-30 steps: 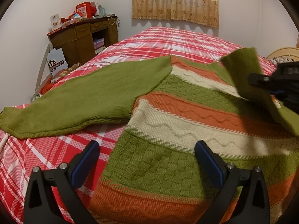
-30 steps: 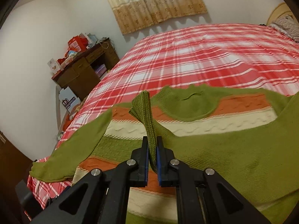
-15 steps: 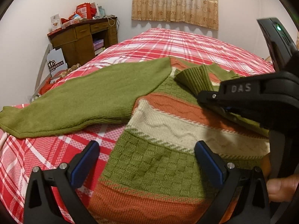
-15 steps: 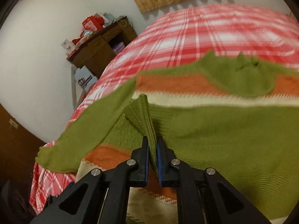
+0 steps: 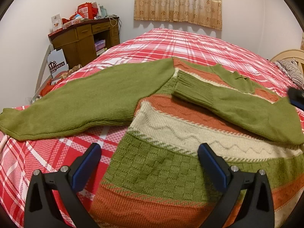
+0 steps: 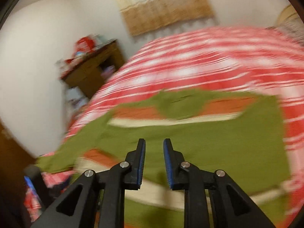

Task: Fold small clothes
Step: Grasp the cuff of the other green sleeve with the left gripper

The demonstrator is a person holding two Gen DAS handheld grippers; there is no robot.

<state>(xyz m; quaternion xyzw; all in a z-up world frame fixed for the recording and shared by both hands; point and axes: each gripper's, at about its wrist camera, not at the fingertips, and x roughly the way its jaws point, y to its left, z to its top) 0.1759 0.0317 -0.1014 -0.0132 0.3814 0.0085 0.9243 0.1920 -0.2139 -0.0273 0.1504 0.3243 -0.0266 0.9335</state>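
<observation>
A green, orange and cream striped sweater (image 5: 171, 133) lies flat on the red plaid bed (image 5: 180, 43). Its right sleeve (image 5: 237, 106) is folded across the chest, cuff toward the left. Its left sleeve (image 5: 85, 102) lies stretched out to the left. My left gripper (image 5: 149, 163) is open and empty, just above the sweater's hem area. My right gripper (image 6: 154, 158) is open and empty above the folded sleeve (image 6: 209, 142); that view is blurred by motion. Its tip shows at the left wrist view's right edge (image 5: 297, 98).
A brown wooden desk (image 5: 83, 38) with boxes on top stands at the far left by the wall. A curtain (image 5: 177, 1) hangs behind the bed. A headboard and striped pillow (image 5: 290, 72) are at the right. Clutter lies on the floor beside the bed's left edge.
My right gripper carried the right sleeve across the sweater's chest, opened and let it go, then drew back to the right. The left gripper has stayed still and open.
</observation>
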